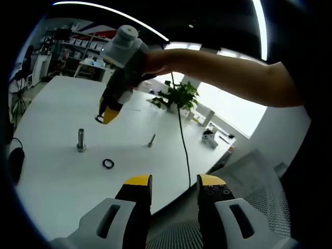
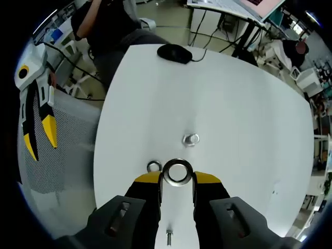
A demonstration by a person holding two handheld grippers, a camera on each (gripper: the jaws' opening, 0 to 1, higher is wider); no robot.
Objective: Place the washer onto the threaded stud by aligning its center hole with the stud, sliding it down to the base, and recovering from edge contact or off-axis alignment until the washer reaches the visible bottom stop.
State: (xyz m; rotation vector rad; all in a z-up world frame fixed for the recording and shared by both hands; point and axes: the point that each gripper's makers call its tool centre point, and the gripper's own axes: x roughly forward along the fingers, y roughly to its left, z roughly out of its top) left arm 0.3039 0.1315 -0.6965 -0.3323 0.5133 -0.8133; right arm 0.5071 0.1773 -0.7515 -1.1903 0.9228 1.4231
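The threaded stud (image 1: 81, 140) stands upright on the white table (image 1: 57, 98); from above it is a round metal top (image 2: 191, 139). My right gripper (image 2: 177, 179) is shut on a steel washer (image 2: 177, 162), held in the air short of the stud and above it. In the left gripper view the right gripper (image 1: 106, 116) hangs above the table to the right of the stud, the washer (image 1: 99, 119) at its tip. My left gripper (image 1: 175, 182) is open and empty, off the table's edge; the right gripper view has it (image 2: 44, 152) over a mesh chair.
A second washer (image 1: 108, 164) (image 2: 153, 166) lies flat on the table near the stud. A small bolt (image 1: 151, 140) (image 2: 168, 236) lies further off. A black mouse (image 2: 174, 53) sits at the far edge, a plant (image 1: 179, 96) at another. A grey mesh chair (image 2: 57, 171) stands beside the table.
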